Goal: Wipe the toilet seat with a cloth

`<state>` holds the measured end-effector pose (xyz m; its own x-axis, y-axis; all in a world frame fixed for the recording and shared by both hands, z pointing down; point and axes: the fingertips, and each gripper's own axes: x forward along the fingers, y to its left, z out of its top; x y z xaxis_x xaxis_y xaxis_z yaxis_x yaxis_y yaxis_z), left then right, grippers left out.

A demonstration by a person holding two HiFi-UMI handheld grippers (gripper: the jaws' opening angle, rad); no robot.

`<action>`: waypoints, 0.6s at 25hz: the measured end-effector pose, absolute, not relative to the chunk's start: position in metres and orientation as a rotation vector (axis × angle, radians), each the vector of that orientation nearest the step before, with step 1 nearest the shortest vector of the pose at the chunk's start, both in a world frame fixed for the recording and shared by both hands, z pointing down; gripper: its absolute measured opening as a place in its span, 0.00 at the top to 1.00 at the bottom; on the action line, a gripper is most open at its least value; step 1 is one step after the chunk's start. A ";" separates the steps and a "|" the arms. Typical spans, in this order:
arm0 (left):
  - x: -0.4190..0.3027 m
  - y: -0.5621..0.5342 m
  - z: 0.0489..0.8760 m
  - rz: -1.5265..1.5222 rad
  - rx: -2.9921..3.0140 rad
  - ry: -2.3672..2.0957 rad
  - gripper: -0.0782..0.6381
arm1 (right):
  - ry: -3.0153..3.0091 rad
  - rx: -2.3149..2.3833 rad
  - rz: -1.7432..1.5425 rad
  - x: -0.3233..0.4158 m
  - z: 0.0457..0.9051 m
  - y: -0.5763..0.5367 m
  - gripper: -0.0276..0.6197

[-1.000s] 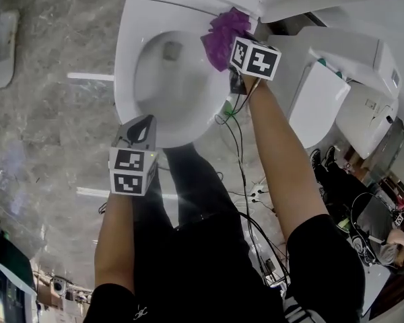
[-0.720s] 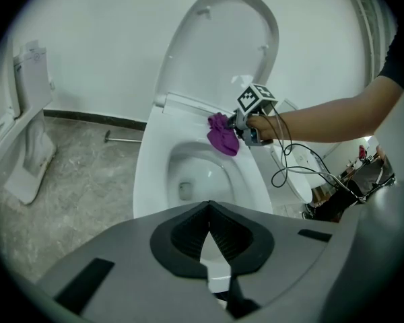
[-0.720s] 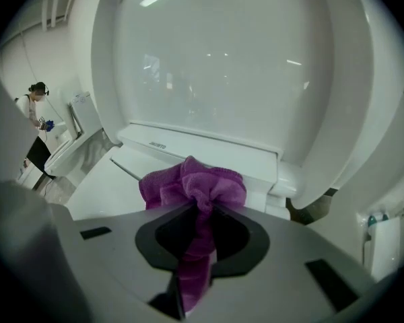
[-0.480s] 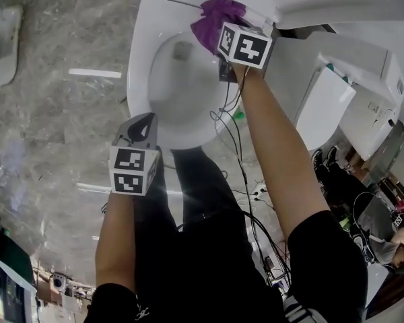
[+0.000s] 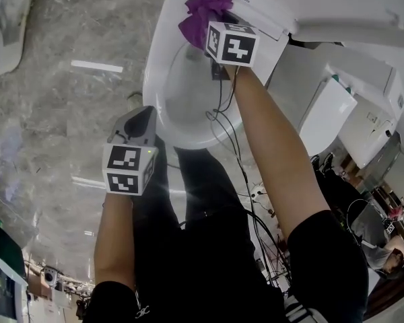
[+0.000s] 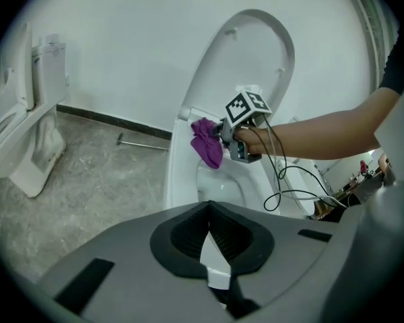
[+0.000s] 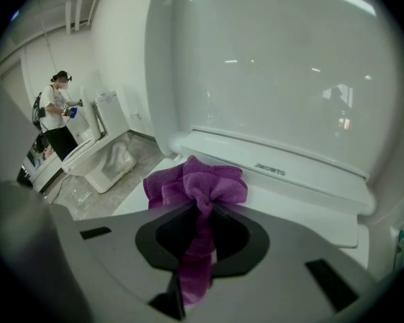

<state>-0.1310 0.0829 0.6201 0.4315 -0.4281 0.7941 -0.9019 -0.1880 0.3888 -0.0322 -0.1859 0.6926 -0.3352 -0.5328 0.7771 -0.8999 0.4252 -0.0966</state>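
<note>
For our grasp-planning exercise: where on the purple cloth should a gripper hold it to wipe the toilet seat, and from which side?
Pinch the crumpled purple cloth by its gathered tail, coming from the bowl's front, as the right gripper does; the loose bunch ahead of the grip faces the white toilet seat.

Head view's top edge cuts off the lid [image 5: 350, 5]; cube [image 5: 231, 44] covers the right gripper [image 5: 219, 69] jaws there; cloth [image 7: 200, 187] end lost between them
</note>
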 end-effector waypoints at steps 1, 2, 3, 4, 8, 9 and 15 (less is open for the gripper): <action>-0.135 0.081 0.618 0.666 1.791 -1.149 0.88 | -2.017 1.177 0.692 -0.041 0.692 -0.183 0.86; -0.138 0.080 0.616 0.665 1.788 -1.154 0.88 | -2.030 1.142 0.687 -0.051 0.692 -0.179 0.86; -0.140 0.079 0.614 0.663 1.786 -1.159 0.88 | -2.045 1.102 0.681 -0.060 0.692 -0.172 0.86; -0.143 0.077 0.611 0.662 1.786 -1.165 0.88 | -2.057 1.056 0.672 -0.068 0.692 -0.163 0.86; -0.148 0.074 0.604 0.674 1.787 -1.184 0.88 | -2.070 0.855 0.723 -0.090 0.698 -0.108 0.86; -0.148 0.073 0.602 0.674 1.790 -1.186 0.88 | -2.073 0.823 0.768 -0.091 0.701 -0.094 0.86; -0.133 0.058 0.596 0.664 1.821 -1.201 0.88 | -2.105 0.864 0.952 -0.066 0.692 -0.028 0.86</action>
<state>-0.1331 0.0584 0.5962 0.4019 -0.4736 0.7837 -0.9155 -0.1937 0.3525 -0.0656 -0.0281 0.6919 -0.5618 -0.2913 0.7743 -0.7737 0.5162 -0.3672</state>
